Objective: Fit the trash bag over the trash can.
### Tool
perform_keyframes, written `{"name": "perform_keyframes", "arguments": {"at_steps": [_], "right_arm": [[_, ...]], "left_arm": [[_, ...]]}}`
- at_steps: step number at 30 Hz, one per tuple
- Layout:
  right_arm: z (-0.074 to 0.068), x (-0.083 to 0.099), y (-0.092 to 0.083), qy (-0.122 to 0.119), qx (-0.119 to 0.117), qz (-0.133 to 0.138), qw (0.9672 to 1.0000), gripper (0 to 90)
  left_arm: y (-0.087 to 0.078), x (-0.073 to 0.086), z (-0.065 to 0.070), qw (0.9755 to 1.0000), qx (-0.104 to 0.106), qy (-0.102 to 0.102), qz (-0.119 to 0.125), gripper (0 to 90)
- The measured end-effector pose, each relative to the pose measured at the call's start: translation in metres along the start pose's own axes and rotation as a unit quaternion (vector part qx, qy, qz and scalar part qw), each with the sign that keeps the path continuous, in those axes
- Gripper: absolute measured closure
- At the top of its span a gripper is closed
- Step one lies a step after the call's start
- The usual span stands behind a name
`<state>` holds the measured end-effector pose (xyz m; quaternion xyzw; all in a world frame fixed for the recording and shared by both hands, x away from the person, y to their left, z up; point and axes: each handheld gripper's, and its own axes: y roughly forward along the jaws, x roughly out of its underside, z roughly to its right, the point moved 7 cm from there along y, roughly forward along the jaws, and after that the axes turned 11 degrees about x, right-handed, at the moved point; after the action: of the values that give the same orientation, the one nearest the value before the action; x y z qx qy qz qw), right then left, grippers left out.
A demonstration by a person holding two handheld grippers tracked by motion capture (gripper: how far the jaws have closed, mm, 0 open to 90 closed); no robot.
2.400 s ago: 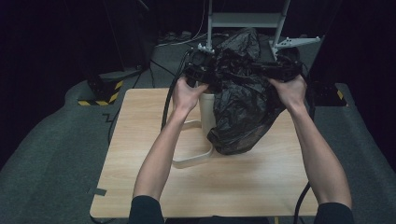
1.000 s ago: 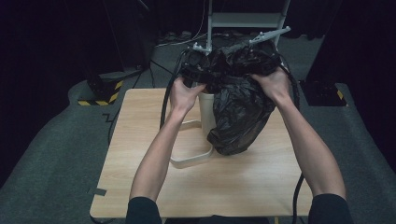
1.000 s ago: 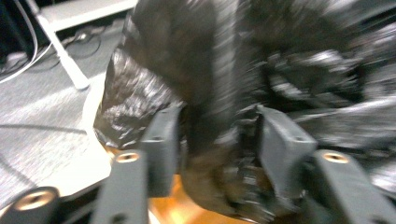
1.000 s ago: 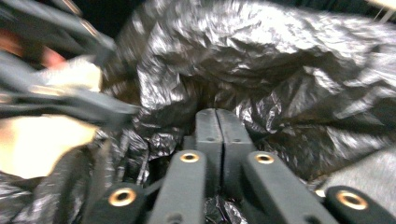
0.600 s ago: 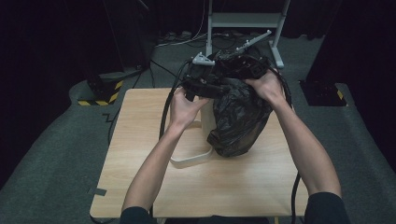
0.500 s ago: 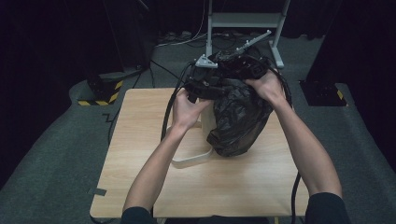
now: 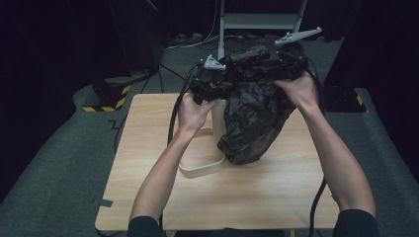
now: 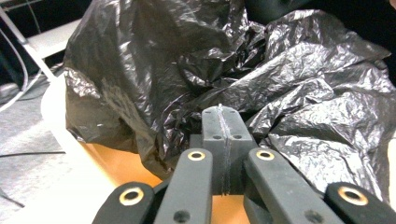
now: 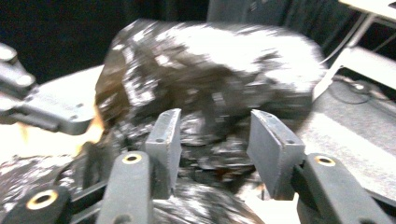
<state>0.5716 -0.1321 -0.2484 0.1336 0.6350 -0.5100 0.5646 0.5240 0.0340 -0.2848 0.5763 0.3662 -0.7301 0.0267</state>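
A crumpled black plastic bag (image 7: 252,123) drapes over a white bin (image 7: 200,165) on the wooden table (image 7: 237,197). Both hands hold their grippers at the bag's top. My left gripper (image 7: 222,89) has just been closing. In the left gripper view (image 8: 220,112) its jaws meet, with the tips pressed into a fold of the bag (image 8: 303,93) by the bin's rim (image 8: 60,130). My right gripper (image 7: 267,69) has just been opening. In the blurred right gripper view (image 9: 215,126) its jaws stand apart, with the bag (image 9: 210,60) bunched between and behind them.
A grey metal stand (image 7: 257,19) rises behind the table, with cables on the floor around it. A yellow-and-black striped object (image 7: 106,98) lies on the grey carpet at the left. Black cables trail from both grippers over the table's edges.
The two grippers drew together over the bin from a wider spread. The right gripper then drew back to the right.
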Motion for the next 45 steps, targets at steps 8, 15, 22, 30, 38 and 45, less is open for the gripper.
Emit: {"name": "perform_keyframes", "arguments": {"at_steps": [8,15,22,30,38,45], "right_arm": [[0.023,-0.001,0.011,0.036,0.044,-0.003,0.9984,42.6],[0.018,0.001,0.028,0.026,0.018,-0.005,0.9995,78.4],[-0.002,-0.01,0.023,-0.029,0.001,0.006,0.9996,89.9],[-0.019,-0.006,0.033,-0.06,-0.027,-0.042,0.997,90.0],[-0.033,0.001,0.044,-0.083,-0.043,-0.077,0.9927,78.3],[-0.015,-0.007,0.008,-0.029,-0.019,-0.002,0.9994,58.1]], "left_arm": [[-0.004,-0.001,0.019,0.9985,0.045,-0.018,0.026,41.9],[0.003,0.003,0.033,0.9989,0.042,0.011,0.015,55.4],[-0.001,0.002,0.043,0.9976,0.055,0.037,0.019,84.5],[-0.015,-0.003,0.029,0.9985,0.035,0.027,0.032,89.5],[-0.018,-0.014,-0.011,0.9993,-0.016,-0.003,0.034,89.5],[-0.009,-0.013,-0.035,0.9985,-0.036,-0.033,0.027,89.5]]}}
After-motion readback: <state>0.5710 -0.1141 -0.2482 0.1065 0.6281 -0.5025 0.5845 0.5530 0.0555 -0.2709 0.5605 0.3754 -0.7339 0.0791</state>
